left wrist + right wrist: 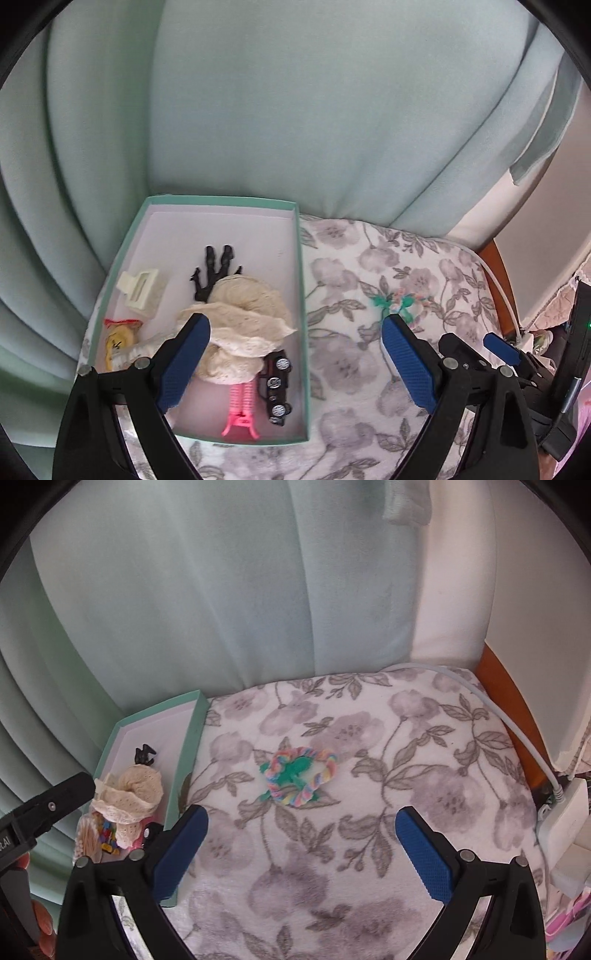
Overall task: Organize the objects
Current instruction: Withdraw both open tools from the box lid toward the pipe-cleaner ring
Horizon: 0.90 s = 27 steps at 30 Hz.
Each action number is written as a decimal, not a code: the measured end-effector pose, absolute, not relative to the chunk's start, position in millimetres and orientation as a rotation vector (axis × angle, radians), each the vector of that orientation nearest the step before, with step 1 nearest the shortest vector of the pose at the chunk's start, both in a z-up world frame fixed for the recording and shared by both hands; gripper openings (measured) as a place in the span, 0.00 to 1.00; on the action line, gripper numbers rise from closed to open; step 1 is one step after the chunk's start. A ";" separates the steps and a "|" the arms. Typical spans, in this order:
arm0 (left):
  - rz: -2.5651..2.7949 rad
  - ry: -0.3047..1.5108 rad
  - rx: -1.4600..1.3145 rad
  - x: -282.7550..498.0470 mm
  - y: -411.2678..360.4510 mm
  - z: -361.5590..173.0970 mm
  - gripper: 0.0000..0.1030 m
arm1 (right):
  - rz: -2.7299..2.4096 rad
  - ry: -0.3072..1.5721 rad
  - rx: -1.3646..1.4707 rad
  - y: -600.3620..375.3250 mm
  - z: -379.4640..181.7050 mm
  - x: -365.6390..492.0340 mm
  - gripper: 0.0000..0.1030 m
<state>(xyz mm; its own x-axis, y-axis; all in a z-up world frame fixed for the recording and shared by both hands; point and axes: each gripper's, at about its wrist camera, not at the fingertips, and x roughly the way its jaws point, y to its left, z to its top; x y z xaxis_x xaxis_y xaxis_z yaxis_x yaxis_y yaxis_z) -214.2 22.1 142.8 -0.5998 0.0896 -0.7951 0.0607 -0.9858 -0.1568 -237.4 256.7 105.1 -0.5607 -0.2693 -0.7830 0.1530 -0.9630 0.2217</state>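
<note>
The box (301, 280) has mint-green walls and a white floor. The blanket (369, 738) is white with grey flowers. The rope ring (303, 777) is pastel rainbow and green; the clip (240, 417) pink.

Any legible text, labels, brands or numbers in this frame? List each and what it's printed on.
"LAI": white letters, cut off by the frame edge, on the black body of the left hand-held gripper, seen at the left edge of the right wrist view; the rest of the word is out of view.
Yellow packet in the teal box: dark marks on it, too blurred to read.
Black toy car: no readable marking.
Nothing else carries text.
</note>
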 end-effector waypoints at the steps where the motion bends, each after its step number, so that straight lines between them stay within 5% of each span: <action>1: 2.771 -0.247 -1.401 -217.7 29.7 140.4 0.92 | -2.581 -0.189 1.329 261.6 104.3 -240.5 1.00; 21: 2.675 -0.243 -1.555 -261.4 70.1 77.6 0.90 | -2.509 -0.251 1.399 272.6 66.0 -282.9 0.82; 27: 2.685 -0.256 -1.559 -267.7 66.9 73.5 0.89 | -2.475 -0.255 1.407 263.9 59.5 -292.9 0.65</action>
